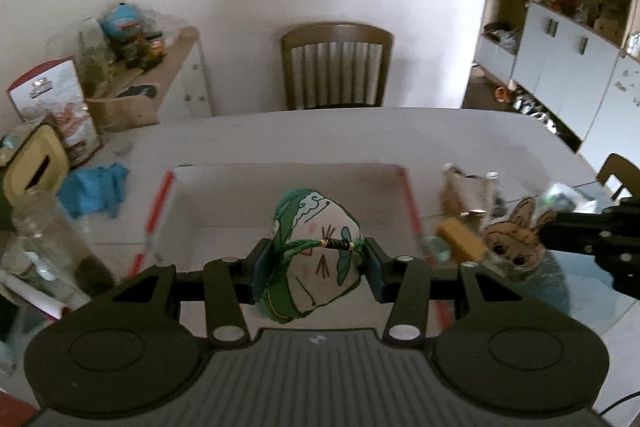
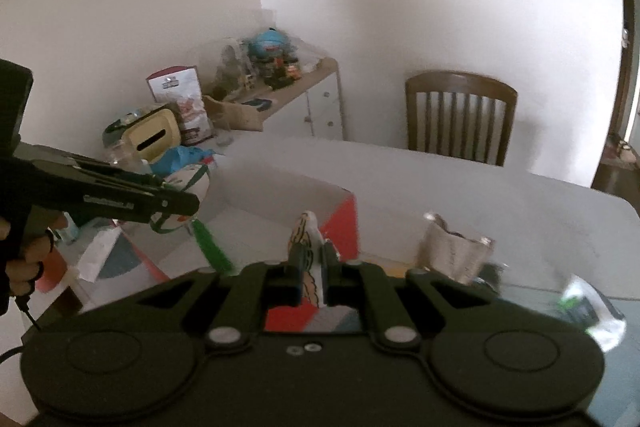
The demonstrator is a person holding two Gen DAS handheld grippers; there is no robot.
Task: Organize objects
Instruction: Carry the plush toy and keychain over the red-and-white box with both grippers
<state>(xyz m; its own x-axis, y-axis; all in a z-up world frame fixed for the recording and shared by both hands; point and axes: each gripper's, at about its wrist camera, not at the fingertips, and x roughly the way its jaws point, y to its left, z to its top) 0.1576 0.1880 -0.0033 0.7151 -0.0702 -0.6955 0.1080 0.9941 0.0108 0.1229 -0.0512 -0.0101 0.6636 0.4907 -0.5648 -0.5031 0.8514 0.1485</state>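
My left gripper (image 1: 317, 267) is shut on a green and white plush pouch (image 1: 316, 255) with a braided green cord, held above an open white box (image 1: 280, 203) with red edges. In the right wrist view the same pouch (image 2: 192, 187) hangs from the left gripper (image 2: 176, 205), its green tassel (image 2: 212, 247) dangling over the box (image 2: 280, 203). My right gripper (image 2: 312, 267) is shut on a flat brown rabbit figure (image 2: 308, 255), seen edge-on. The left wrist view shows that rabbit's face (image 1: 516, 239) at the tip of the right gripper (image 1: 548, 239), to the right of the box.
A crumpled silver bag (image 1: 468, 191) stands right of the box, a yellow block (image 1: 460, 239) near it. Blue gloves (image 1: 96, 187), a yellow tissue box (image 1: 36, 167), jars and a printed carton crowd the table's left. A wooden chair (image 1: 336, 67) stands behind the grey table (image 1: 320, 135). A hand (image 2: 24, 259) grips the left handle.
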